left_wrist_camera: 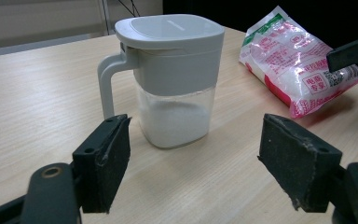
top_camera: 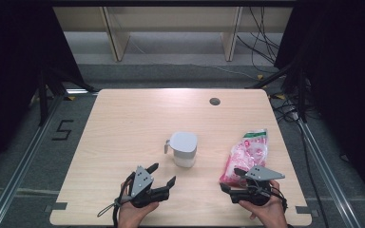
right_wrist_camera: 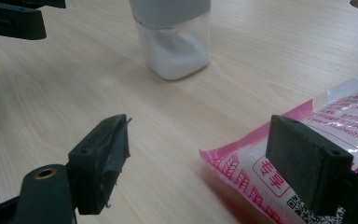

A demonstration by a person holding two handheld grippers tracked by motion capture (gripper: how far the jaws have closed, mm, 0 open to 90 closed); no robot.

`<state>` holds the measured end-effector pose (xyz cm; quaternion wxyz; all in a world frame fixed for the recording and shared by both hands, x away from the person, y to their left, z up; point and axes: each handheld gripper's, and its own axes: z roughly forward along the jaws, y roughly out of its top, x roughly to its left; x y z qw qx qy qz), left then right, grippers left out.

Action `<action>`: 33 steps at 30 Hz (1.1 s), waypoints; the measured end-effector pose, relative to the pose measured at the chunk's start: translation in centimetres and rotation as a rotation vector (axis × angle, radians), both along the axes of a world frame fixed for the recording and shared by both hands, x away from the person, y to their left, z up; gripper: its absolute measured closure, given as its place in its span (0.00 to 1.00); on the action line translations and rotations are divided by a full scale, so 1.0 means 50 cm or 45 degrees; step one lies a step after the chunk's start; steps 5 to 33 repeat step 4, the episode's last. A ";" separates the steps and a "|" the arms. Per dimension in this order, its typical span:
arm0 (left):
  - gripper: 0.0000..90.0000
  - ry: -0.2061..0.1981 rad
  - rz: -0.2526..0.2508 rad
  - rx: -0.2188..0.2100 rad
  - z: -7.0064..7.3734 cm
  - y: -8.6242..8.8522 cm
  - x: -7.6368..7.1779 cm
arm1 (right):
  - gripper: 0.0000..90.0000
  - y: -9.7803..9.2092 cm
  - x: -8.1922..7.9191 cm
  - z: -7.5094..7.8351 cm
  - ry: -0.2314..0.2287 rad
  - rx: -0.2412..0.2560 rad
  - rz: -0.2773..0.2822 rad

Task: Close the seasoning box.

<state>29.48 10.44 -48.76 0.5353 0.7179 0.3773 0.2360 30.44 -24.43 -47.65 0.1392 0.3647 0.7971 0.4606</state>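
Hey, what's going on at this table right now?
A person sits at a light wooden table with a black two-jaw gripper in each hand. The left gripper is open and points at a lidded grey-and-clear plastic jug partly filled with white powder, without touching it. The right gripper is open too, right at the near end of a pink and white plastic bag lying flat beside the jug. Nothing is gripped yet, and the jug's lid is on.

The high view looks forward and down over the whole table [top_camera: 123, 123]; each gripper view sits low (just above the tabletop), close behind its own jaws; both share the jug [left_wrist_camera: 170, 77] and pink bag [right_wrist_camera: 303, 154].
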 end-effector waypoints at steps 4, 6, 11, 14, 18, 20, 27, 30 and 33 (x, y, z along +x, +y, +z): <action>0.27 0.001 -0.001 -0.001 -0.001 0.000 0.002 | 0.25 0.000 0.002 -0.001 -0.019 -0.011 0.014; 0.27 0.001 -0.001 -0.001 -0.001 0.000 0.002 | 0.25 0.000 0.002 -0.001 -0.019 -0.011 0.014; 0.27 0.001 -0.001 -0.001 -0.001 0.000 0.002 | 0.25 0.000 0.002 -0.001 -0.019 -0.011 0.014; 0.27 0.001 -0.001 -0.001 -0.001 0.000 0.002 | 0.25 0.000 0.002 -0.001 -0.019 -0.011 0.014; 0.27 0.001 -0.001 -0.001 -0.001 0.000 0.002 | 0.25 0.000 0.002 -0.001 -0.019 -0.011 0.014; 0.27 0.001 -0.001 -0.001 -0.001 0.000 0.002 | 0.25 0.000 0.002 -0.001 -0.019 -0.011 0.014; 0.27 0.001 -0.001 -0.001 -0.001 0.000 0.002 | 0.25 0.000 0.002 -0.001 -0.019 -0.011 0.014; 0.27 0.001 -0.001 -0.001 -0.001 0.000 0.002 | 0.25 0.000 0.002 -0.001 -0.019 -0.011 0.014; 0.27 0.001 -0.001 -0.001 -0.001 0.000 0.002 | 0.25 0.000 0.002 -0.001 -0.019 -0.011 0.014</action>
